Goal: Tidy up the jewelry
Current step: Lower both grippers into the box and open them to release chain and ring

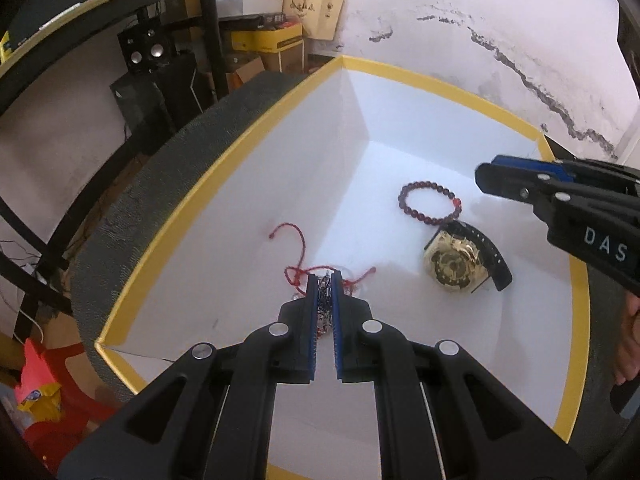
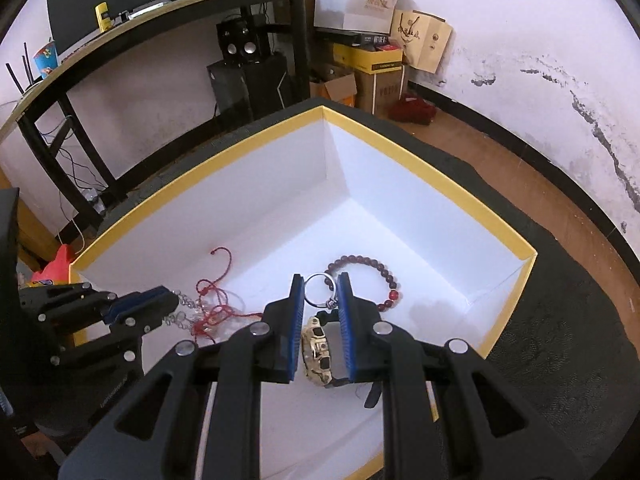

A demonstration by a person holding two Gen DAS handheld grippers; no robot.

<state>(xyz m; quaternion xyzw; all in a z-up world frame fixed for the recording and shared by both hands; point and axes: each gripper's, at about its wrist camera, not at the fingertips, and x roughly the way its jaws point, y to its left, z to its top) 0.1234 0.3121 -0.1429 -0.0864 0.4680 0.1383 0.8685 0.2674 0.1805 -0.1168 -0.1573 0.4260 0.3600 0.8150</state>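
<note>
Left wrist view looks down into a white box with a yellow rim (image 1: 420, 76) that sits on a dark mat (image 1: 168, 148). The left gripper (image 1: 325, 280) is clamped tight on a tangled silver chain (image 1: 324, 304), with a red cord (image 1: 298, 256) trailing from the bundle onto the box floor ahead of the tips. Further right on the floor lie a dark red bead bracelet (image 1: 430, 202) and, just beside it and seemingly touching it, a gold-faced watch with a black strap (image 1: 460, 262). The right gripper (image 1: 492, 180) reaches in from the right edge, above the bracelet.

In the right wrist view, the right gripper (image 2: 320, 284) is closed partway on a thin silver ring (image 2: 319, 290), its blue pads pressing the ring's two sides near the fingertips. Whether a small charm hangs at the ring's lower edge is too small to tell. The watch (image 2: 318, 354) shows below, between the fingers, and the bracelet (image 2: 372, 276) lies beyond the right finger. The left gripper (image 2: 170, 304) enters from the left with the chain (image 2: 182, 314) and cord (image 2: 218, 300) at its tips.
</note>
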